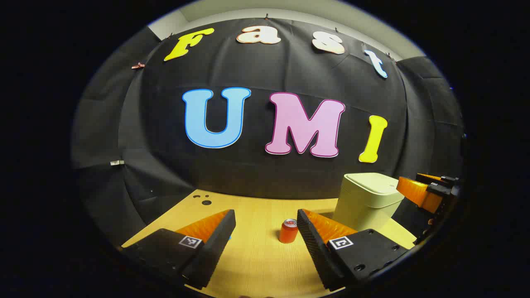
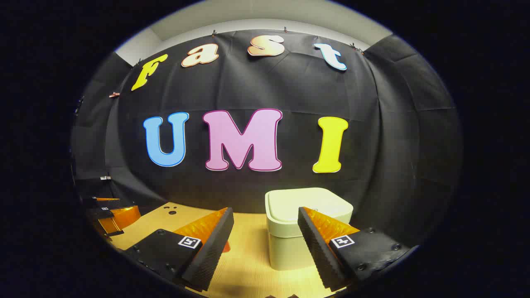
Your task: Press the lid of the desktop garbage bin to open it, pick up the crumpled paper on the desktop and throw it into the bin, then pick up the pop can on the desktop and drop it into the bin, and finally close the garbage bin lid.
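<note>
bins: 1 garbage bin point(image 1: 366, 200) | cans: 1 pop can point(image 1: 288, 231) | claws: 2

Left gripper point(image 1: 265, 229) is hovering level, fingers spread wide apart and holding nothing. Right gripper point(image 2: 265, 231) is doing likewise, jaws gaping, nothing between them. Each is catching the other at the edge of its view, the two sitting side by side, well apart.

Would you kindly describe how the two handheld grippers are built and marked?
Each gripper, left and right, has two wedge-shaped fingers with ribbed inner faces. Every finger sits on a flat black plate with screw holes and a small square black-and-white tag. In the left gripper view, the right gripper appears again beside the bin.
</note>
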Available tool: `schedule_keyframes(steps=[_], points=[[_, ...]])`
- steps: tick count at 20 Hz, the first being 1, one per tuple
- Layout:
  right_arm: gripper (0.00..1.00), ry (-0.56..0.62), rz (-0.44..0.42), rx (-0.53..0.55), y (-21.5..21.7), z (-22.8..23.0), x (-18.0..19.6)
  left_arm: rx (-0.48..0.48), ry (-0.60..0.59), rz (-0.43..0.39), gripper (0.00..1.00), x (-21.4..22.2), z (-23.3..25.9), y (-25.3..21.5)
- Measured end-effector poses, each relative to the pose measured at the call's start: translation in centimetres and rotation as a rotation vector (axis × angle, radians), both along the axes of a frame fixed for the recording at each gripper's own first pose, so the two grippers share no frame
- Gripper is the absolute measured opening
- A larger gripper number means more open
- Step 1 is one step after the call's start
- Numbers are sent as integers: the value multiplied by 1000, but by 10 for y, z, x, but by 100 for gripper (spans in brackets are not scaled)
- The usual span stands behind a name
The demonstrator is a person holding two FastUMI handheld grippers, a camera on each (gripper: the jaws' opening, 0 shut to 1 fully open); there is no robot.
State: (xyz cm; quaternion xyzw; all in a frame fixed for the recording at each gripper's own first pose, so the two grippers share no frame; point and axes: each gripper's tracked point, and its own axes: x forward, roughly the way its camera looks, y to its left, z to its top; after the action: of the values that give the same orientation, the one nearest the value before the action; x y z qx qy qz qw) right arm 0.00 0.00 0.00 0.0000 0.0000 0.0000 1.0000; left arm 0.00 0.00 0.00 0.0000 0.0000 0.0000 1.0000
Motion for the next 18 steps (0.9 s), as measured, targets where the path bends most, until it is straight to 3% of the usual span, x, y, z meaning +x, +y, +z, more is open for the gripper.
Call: schedule_keyframes(steps=[18], points=[[98,9,-43,-16,-29,-5,13,24,20,5,96,6,-10,0]])
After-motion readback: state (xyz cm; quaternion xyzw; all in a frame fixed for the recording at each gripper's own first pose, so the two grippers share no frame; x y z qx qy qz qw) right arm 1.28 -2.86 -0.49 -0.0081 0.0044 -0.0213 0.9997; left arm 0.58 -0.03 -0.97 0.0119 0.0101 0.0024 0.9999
